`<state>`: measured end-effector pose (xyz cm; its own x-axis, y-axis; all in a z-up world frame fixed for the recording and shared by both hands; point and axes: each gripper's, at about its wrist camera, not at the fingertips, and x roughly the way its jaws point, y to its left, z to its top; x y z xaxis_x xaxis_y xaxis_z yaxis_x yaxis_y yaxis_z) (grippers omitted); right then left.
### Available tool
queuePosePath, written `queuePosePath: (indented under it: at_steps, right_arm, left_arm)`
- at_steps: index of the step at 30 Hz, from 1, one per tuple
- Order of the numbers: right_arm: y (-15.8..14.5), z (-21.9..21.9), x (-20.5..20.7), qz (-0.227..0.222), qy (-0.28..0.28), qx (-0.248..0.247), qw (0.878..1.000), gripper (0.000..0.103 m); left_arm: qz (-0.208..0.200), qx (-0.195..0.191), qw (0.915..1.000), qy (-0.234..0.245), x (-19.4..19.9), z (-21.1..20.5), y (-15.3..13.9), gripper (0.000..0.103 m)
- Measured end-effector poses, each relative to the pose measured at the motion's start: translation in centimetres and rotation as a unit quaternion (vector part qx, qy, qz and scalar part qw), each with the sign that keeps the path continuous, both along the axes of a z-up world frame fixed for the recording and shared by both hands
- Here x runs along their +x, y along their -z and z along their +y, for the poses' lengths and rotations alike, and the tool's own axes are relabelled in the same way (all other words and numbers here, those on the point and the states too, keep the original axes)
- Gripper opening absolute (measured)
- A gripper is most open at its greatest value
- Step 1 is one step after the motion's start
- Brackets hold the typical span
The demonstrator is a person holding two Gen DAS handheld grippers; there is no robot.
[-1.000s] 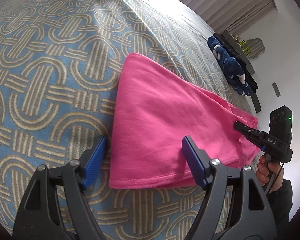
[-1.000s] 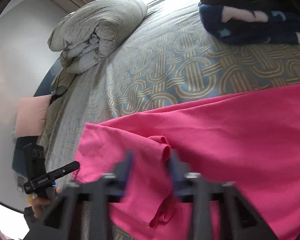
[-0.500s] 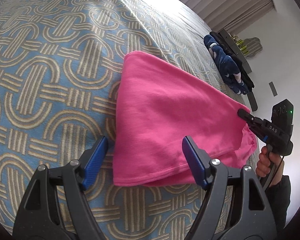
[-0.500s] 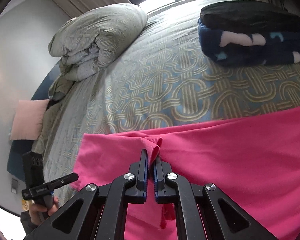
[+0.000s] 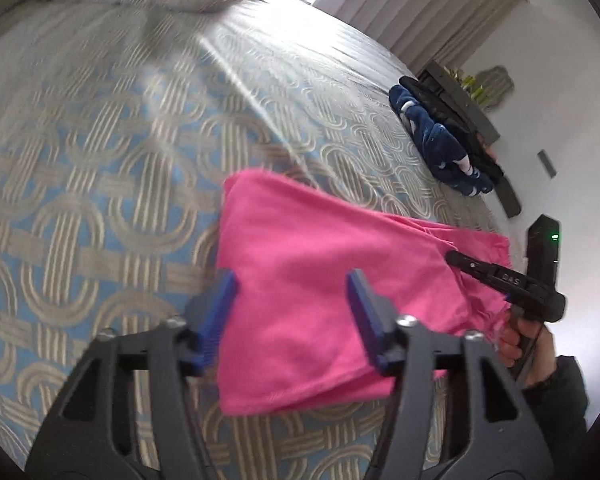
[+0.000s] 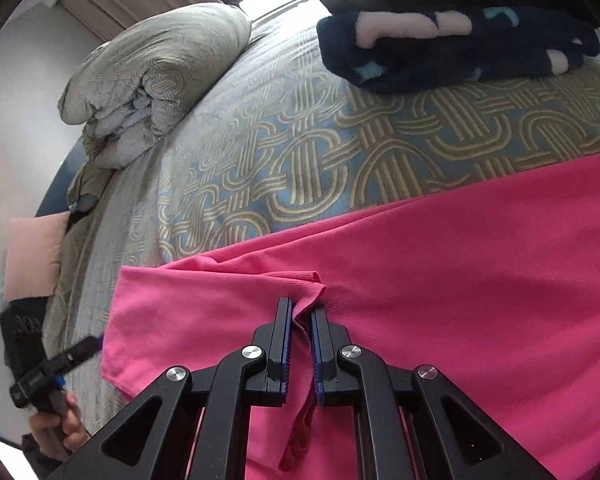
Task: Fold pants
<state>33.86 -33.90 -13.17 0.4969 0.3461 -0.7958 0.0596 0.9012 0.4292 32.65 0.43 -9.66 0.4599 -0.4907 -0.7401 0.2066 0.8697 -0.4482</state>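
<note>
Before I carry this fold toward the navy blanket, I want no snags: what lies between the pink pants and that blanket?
Only bare patterned bedspread lies between pink pants and navy blanket, per both wrist views.

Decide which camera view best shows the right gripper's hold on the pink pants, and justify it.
The right wrist view: its right gripper is seen close up, fingers nearly closed with a fold of the pink pants pinched between them. The left wrist view shows that gripper only sidelong, its tip against the cloth.
</note>
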Motion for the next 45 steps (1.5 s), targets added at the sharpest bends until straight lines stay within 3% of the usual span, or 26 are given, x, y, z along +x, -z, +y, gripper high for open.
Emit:
queuePosePath:
  at_steps: [1,2,5,7,9,10,12,15,16,19,22,25,28,29,30,31,32,33,37,40,43,45]
  right_arm:
    - [-0.3,0.2,-0.2,-0.002,0.003,-0.019,1.000,0.009]
    - [-0.8,0.4,-0.4,-0.004,0.008,-0.038,0.999,0.012]
    - [-2.4,0.4,-1.5,-0.023,0.040,-0.092,0.995,0.026]
    - [-3.8,0.3,-2.8,-0.050,0.063,-0.111,0.991,0.027]
    - [-4.9,0.4,-4.7,-0.086,0.081,-0.074,0.990,0.029]
    - [-4.9,0.9,-5.4,-0.091,0.073,-0.046,0.992,0.029]
    - [-4.4,3.0,-5.8,-0.082,0.043,-0.045,0.995,0.029]
    - [-2.2,5.1,-5.7,-0.064,0.029,-0.090,0.993,0.024]
    - [-0.8,5.2,-5.5,-0.043,0.034,-0.099,0.994,0.018]
    - [0.6,4.0,-6.1,-0.056,0.059,-0.079,0.994,0.005]
    - [0.4,4.0,-6.0,-0.054,0.061,-0.087,0.993,0.005]
    - [0.1,4.2,-6.0,-0.050,0.065,-0.091,0.992,0.006]
    - [-1.1,3.9,-6.8,-0.040,0.077,-0.035,0.996,0.020]
    - [-1.8,3.3,-8.0,-0.050,0.085,-0.005,0.995,0.025]
    - [-2.4,2.6,-8.9,-0.062,0.094,0.012,0.994,0.030]
    - [-2.8,1.8,-10.0,-0.074,0.110,0.023,0.991,0.051]
    - [-3.3,0.5,-11.4,-0.083,0.133,0.033,0.987,0.073]
    - [-3.6,-0.7,-12.7,-0.092,0.152,0.046,0.983,0.078]
    - [-3.6,-8.0,-17.5,-0.098,0.228,0.148,0.957,0.079]
    - [-2.0,-15.1,-21.7,-0.086,0.309,0.248,0.914,0.079]
    - [-0.5,-20.0,-24.8,-0.082,0.355,0.298,0.882,0.079]
    - [0.1,-22.6,-26.3,-0.085,0.373,0.306,0.872,0.079]
  left_arm:
    - [-0.006,0.004,0.9999,0.008,0.3,-0.6,-0.2,0.036]
    - [-0.009,0.002,0.9998,0.016,0.4,-1.0,-0.2,0.033]
    - [-0.013,0.015,0.9994,0.030,0.8,-2.4,0.4,0.033]
    - [-0.004,0.023,0.9993,0.031,0.9,-2.8,1.5,0.033]
    - [0.006,0.018,0.9994,0.029,0.8,-2.6,2.6,0.033]
    - [0.002,0.011,0.9997,0.023,0.6,-2.2,2.7,0.033]
    - [-0.001,-0.002,0.9998,0.017,0.2,-1.8,3.0,0.033]
    - [-0.004,-0.009,0.9997,0.021,0.1,-1.5,3.3,0.033]
    - [-0.005,-0.012,0.9996,0.025,0.1,-1.4,3.4,0.033]
    - [-0.016,-0.018,0.9992,0.032,-0.2,-1.0,3.7,0.033]
    - [-0.036,-0.001,0.9986,0.040,-0.8,-1.2,3.8,0.033]
    - [-0.015,0.012,0.9993,0.033,-0.4,-1.5,2.9,0.033]
    - [-0.003,0.034,0.9990,0.029,-1.2,-2.3,0.2,0.033]
    - [-0.016,0.041,0.9983,0.038,-1.9,-2.9,-1.0,0.037]
    - [-0.036,0.060,0.9963,0.050,-2.8,-4.1,-2.5,0.047]
    - [-0.052,0.076,0.9940,0.058,-3.6,-5.2,-3.7,0.059]
    - [-0.067,0.086,0.9919,0.065,-4.3,-6.3,-4.7,0.062]
    - [-0.079,0.089,0.9901,0.075,-5.0,-7.4,-5.4,0.064]
    - [-0.090,0.080,0.9829,0.139,-7.5,-14.4,-7.4,0.070]
    - [-0.080,0.075,0.9782,0.176,-8.2,-19.8,-7.0,0.073]
    - [-0.062,0.070,0.9754,0.199,-8.9,-24.5,-6.0,0.073]
    - [-0.057,0.073,0.9716,0.218,-9.5,-28.2,-5.1,0.073]
